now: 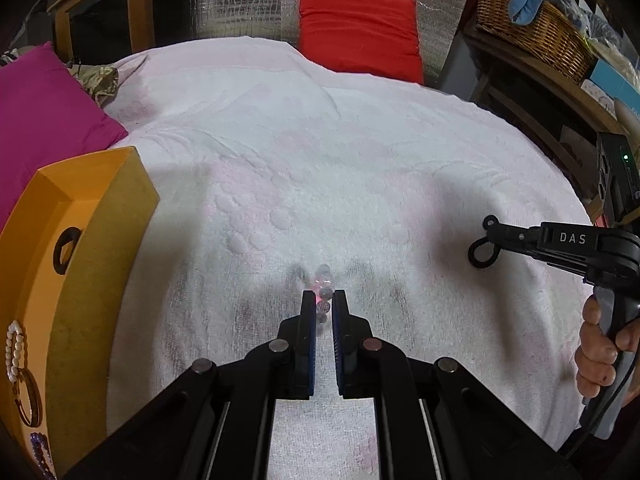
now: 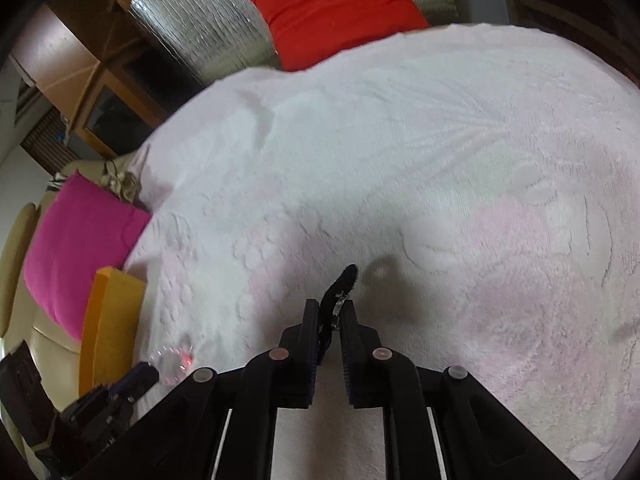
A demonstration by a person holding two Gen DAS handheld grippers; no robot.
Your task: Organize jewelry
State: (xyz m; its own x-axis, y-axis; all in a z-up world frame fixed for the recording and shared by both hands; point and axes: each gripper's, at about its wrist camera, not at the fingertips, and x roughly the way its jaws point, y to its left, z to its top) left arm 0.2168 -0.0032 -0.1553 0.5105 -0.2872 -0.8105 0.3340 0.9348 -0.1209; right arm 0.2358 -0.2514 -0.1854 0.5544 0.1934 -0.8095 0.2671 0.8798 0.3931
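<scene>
My left gripper (image 1: 323, 295) is shut on a clear bead bracelet (image 1: 323, 280) and holds it just above the white towel (image 1: 320, 160). The bracelet also shows in the right wrist view (image 2: 176, 360). My right gripper (image 2: 331, 305) is shut on a black bracelet (image 2: 340, 286); in the left wrist view that gripper (image 1: 490, 228) holds the black ring (image 1: 483, 254) over the towel's right side. An orange tray (image 1: 92, 216) stands at the left and holds a white bead bracelet (image 1: 15, 344), a dark bangle (image 1: 30, 400) and purple beads (image 1: 40, 452).
A magenta cushion (image 1: 44, 112) lies behind the tray and a red cushion (image 1: 360, 28) at the far edge. A wicker basket (image 1: 532, 28) sits on shelves at the right. The tray also shows in the right wrist view (image 2: 108, 320).
</scene>
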